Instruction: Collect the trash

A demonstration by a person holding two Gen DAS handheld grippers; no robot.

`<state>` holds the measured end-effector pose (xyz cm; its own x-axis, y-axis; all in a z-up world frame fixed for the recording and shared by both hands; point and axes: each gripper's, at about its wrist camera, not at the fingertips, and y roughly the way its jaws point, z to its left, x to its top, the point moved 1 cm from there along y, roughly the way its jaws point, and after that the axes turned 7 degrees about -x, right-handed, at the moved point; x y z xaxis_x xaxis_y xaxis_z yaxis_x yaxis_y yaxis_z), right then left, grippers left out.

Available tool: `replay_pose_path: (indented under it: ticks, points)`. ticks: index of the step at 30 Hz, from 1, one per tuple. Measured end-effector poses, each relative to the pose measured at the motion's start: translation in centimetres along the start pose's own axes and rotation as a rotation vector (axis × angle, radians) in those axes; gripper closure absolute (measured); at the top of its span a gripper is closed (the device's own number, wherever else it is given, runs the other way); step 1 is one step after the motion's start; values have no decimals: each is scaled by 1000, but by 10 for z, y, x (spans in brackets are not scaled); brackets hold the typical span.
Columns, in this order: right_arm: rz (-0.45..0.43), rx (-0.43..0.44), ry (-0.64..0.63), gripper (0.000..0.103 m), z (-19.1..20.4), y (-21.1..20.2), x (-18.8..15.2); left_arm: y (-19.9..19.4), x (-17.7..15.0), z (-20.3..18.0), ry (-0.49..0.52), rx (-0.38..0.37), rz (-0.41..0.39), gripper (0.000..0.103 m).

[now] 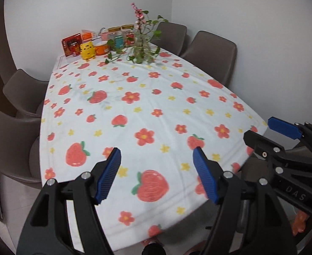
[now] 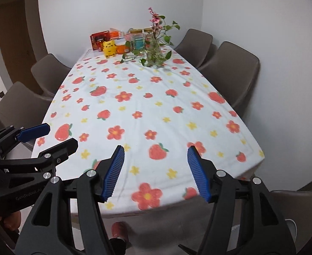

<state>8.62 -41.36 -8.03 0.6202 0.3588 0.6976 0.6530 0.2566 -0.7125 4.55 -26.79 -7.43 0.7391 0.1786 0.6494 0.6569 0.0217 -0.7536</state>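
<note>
The right gripper (image 2: 156,170) hangs over the near end of the table (image 2: 156,110), its blue jaws apart with nothing between them. The left gripper (image 2: 54,136) is at the left, also apart. At the far end stand a plant vase (image 2: 153,53), jars (image 2: 137,37) and a yellow toy (image 2: 109,48). Brown chairs (image 2: 232,72) stand on both sides.

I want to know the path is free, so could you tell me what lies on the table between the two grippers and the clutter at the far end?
Only bare tablecloth lies between the left gripper, the right gripper and the clutter; both wrist views show it.
</note>
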Motion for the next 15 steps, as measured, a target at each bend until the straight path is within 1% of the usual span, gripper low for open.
replay_pose_path:
  ticks: [3, 7, 11, 15]
  points:
    - [-1, 16, -3, 43, 28, 3, 14, -7, 5, 37, -23, 31, 2, 30]
    - [0, 29, -3, 41, 56, 5, 29, -15, 11, 72, -43, 61, 5, 29]
    - [7, 41, -6, 41, 76, 7, 42, -20, 19, 92, -62, 64, 10, 29]
    - [15, 55, -27, 41, 87, 7, 51, -24, 25, 102, -78, 67, 12, 29]
